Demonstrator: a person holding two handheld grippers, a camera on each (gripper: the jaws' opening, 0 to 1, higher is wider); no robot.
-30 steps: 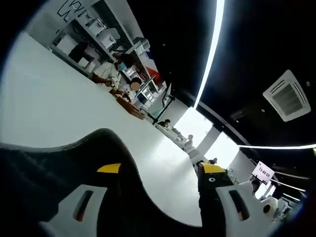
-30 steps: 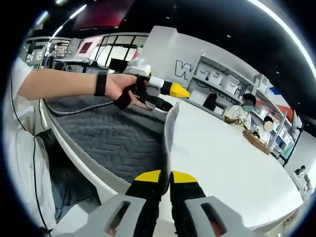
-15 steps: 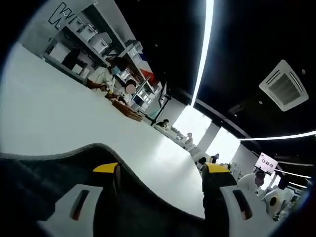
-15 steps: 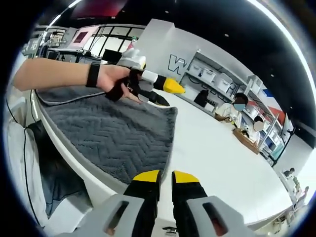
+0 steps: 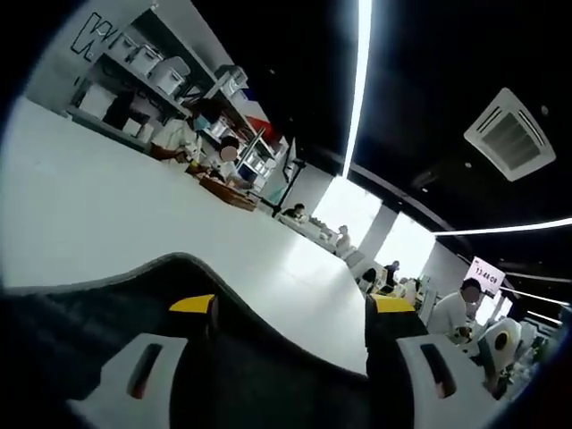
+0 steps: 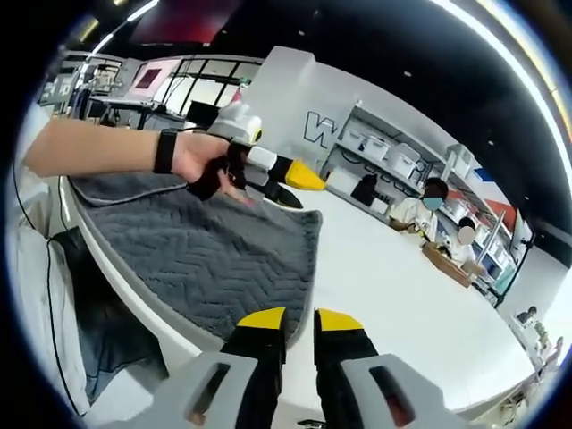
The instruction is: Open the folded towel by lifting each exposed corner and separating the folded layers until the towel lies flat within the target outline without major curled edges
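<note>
A grey herringbone towel (image 6: 210, 259) lies spread on a white table (image 6: 402, 286), its near edge hanging a little over the table's rim toward the person. One second ago its far edge stood lifted in a fold near the right hand-held gripper; now that edge has dropped and the cloth rests mostly flat, so the opening step looks nearly done. No target outline can be made out on the table, so whether the towel sits inside it cannot be judged.

In the right gripper view, the right hand-held gripper (image 6: 293, 318) rises from six o'clock with its yellow-tipped jaws only a narrow slit apart and nothing between them, poised just off the towel's near right corner. At about eleven o'clock the person's hand (image 6: 201, 159) carries the left hand-held gripper (image 6: 288, 183) low over the towel's far edge, jaws parted and empty, no longer pinching cloth.

In the left gripper view, the left hand-held gripper (image 5: 290, 308) has its jaws spread wide at six o'clock, with a dark hump of towel (image 5: 134, 295) rising between and under them, pointing across the bare table toward shelves and seated people in the distance.

The rim at ten o'clock shows a slightly raised hem; smoothing it probably remains.
</note>
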